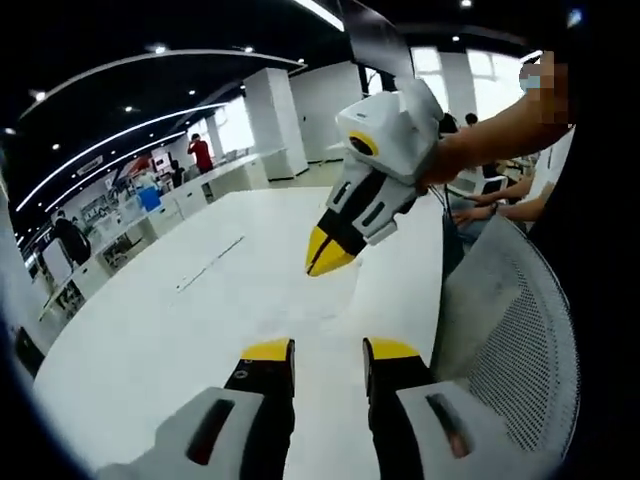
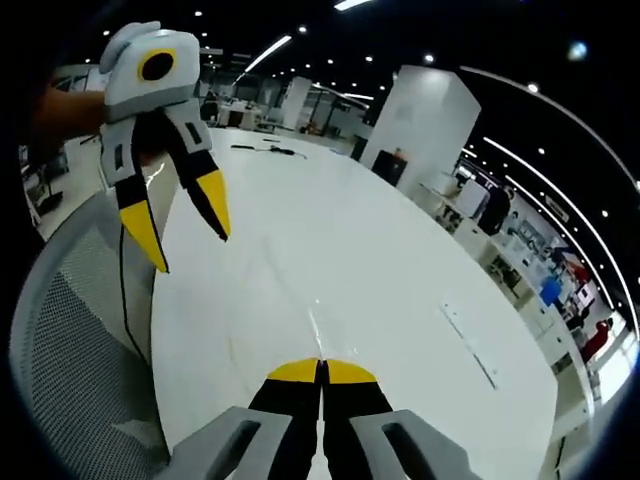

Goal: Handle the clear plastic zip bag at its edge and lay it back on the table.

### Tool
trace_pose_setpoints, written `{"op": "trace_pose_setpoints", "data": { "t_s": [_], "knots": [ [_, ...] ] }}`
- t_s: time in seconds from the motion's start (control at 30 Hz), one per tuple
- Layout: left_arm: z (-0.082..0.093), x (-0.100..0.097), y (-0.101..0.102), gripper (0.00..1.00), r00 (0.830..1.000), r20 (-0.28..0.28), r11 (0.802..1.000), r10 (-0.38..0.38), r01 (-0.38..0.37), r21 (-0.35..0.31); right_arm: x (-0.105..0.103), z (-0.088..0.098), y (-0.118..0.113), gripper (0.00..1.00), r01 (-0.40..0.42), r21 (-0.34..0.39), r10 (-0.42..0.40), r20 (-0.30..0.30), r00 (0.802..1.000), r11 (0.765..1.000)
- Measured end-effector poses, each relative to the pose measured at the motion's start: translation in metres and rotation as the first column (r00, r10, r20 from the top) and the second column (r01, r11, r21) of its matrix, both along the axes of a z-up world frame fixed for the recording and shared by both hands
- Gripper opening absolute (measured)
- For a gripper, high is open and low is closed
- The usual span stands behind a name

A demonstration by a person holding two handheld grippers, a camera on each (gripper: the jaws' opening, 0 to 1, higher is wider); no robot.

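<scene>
Left gripper: mine, jaws spread, hovering above the white table, holding nothing.
Bag: faint clear sheet hanging under the right gripper; edges are hard for me to read.
Right gripper: jaws pressed together, apparently pinching the bag's edge.
Risk: a thin hold could slip, dropping the bag crumpled.

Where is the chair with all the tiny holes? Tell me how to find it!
Find the big white table. Right beside its near edge stands the chair back, curved and grey. It is the one thing covered in tiny mesh holes, while the table next to it is smooth and shiny.
</scene>
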State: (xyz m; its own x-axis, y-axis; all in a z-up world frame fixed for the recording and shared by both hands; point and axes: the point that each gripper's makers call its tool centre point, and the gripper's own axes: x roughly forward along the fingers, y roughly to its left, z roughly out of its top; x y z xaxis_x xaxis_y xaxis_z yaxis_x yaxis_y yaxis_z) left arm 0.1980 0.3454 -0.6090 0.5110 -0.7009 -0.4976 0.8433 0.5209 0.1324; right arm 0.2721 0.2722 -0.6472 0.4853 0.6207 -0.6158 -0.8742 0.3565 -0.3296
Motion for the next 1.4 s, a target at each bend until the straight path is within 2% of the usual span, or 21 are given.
{"op": "trace_pose_setpoints", "data": {
  "t_s": [0.27, 0.6, 0.73, 0.9, 1.1, 1.4],
  "knots": [
    [-0.008, -0.010, 0.017, 0.33, 0.998, -0.021, 0.997, 0.067, -0.068, -0.025, 0.014, -0.009, 0.004, 0.00, -0.004, -0.039, 0.006, 0.060, 0.998, 0.999],
    [-0.020, -0.013, 0.029, 0.36, 0.996, -0.026, 0.995, 0.090, -0.091, -0.034, 0.016, -0.025, 0.012, 0.00, -0.026, -0.085, 0.034, 0.102, 0.994, 0.996],
    [-0.025, -0.010, 0.042, 0.39, 0.995, -0.018, 0.994, 0.101, -0.102, -0.042, 0.013, -0.035, 0.015, 0.00, -0.031, -0.098, 0.041, 0.099, 0.994, 0.995],
    [-0.027, -0.012, 0.045, 0.43, 0.991, -0.020, 0.989, 0.129, -0.130, -0.064, 0.007, -0.052, 0.018, 0.00, -0.040, -0.093, 0.044, 0.044, 0.998, 0.995],
    [-0.027, -0.018, 0.045, 0.47, 0.989, -0.020, 0.986, 0.148, -0.149, -0.070, 0.005, -0.065, 0.017, 0.00, -0.033, -0.106, 0.034, 0.012, 0.999, 0.994],
    [-0.029, -0.024, 0.050, 0.48, 0.987, -0.015, 0.986, 0.158, -0.159, -0.049, 0.004, -0.088, 0.011, 0.00, -0.011, -0.161, 0.016, 0.027, 0.999, 0.987]
  ]
}}
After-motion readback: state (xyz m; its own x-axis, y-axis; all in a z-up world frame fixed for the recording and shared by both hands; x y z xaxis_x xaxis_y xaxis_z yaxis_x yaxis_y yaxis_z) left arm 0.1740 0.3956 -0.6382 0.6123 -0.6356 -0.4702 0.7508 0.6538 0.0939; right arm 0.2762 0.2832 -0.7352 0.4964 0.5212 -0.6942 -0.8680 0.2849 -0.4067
